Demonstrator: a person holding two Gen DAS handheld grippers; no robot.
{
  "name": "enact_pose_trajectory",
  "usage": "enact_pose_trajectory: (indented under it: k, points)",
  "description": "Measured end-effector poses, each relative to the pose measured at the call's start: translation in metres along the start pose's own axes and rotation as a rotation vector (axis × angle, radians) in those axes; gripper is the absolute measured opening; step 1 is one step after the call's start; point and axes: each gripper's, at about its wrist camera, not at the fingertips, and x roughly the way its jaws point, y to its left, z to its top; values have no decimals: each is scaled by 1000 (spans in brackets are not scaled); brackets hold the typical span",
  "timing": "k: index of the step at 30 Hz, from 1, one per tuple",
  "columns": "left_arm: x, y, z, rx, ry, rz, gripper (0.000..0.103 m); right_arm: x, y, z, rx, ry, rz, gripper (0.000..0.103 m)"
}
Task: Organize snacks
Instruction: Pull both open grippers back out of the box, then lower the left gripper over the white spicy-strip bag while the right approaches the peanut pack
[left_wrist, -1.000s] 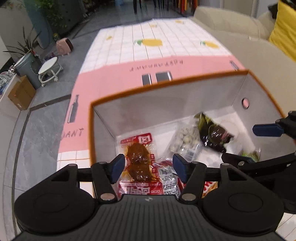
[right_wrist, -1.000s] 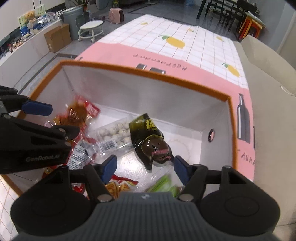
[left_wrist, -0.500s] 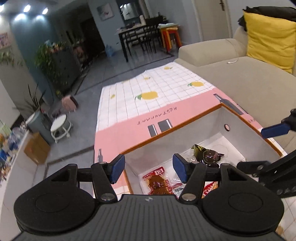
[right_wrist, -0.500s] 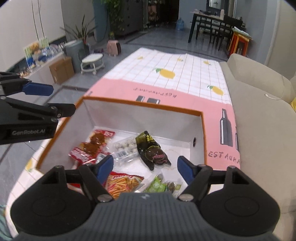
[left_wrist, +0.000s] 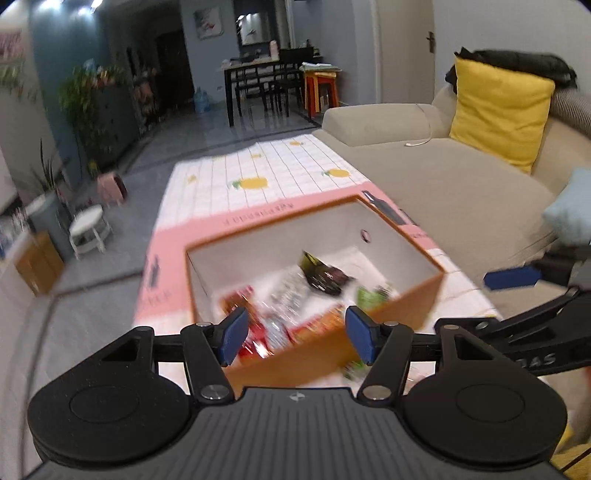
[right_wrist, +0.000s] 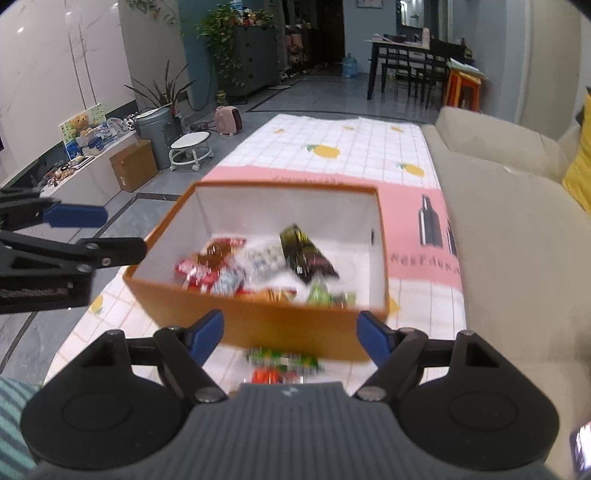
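An orange box (right_wrist: 303, 325) with white inside walls stands on the pink and white tablecloth (right_wrist: 354, 155). It holds several snack packs: a red pack (right_wrist: 208, 264), a clear pack of white pieces (right_wrist: 264, 258), a dark pack (right_wrist: 306, 254) and a green pack (right_wrist: 323, 295). Two packs, green (right_wrist: 282, 360) and orange (right_wrist: 273, 376), lie on the cloth in front of the box. My right gripper (right_wrist: 290, 336) is open and empty, above the near wall. My left gripper (left_wrist: 295, 334) is open and empty, above the near left corner of the box (left_wrist: 317, 354).
A beige sofa (left_wrist: 424, 173) with a yellow cushion (left_wrist: 498, 110) runs along the right of the table. A white stool (right_wrist: 190, 149), a cardboard carton (right_wrist: 133, 166) and a grey bin (right_wrist: 157, 131) stand on the floor to the left.
Both grippers have pulled back and up out of the box, open and empty. The box looks smaller and its near wall now shows. The packs on the cloth have come into view.
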Motion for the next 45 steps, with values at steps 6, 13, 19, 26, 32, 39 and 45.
enact_pose_trajectory:
  k: [6, 13, 19, 26, 32, 39, 45]
  points:
    - [-9, -11, -31, -99, 112, -124, 72, -12, -9, -40, 47, 53, -19, 76]
    - [15, -23, -73, -161, 347, -200, 71, -11, -18, -83, 97, 138, 8, 76]
    - [33, -34, -101, -279, 569, -206, 68, 1, -7, -106, 80, 229, 3, 68]
    - [54, -27, -135, -433, 717, -236, 64, 25, 9, -130, -18, 345, -8, 49]
    - [65, -20, -149, -532, 733, -281, 61, 38, 14, -138, -53, 392, 1, 41]
    - [72, -4, -150, -606, 694, -258, 59, 51, 20, -143, -36, 425, 65, 33]
    - [78, 7, -150, -658, 672, -206, 60, 60, 33, -142, -27, 417, 127, 28]
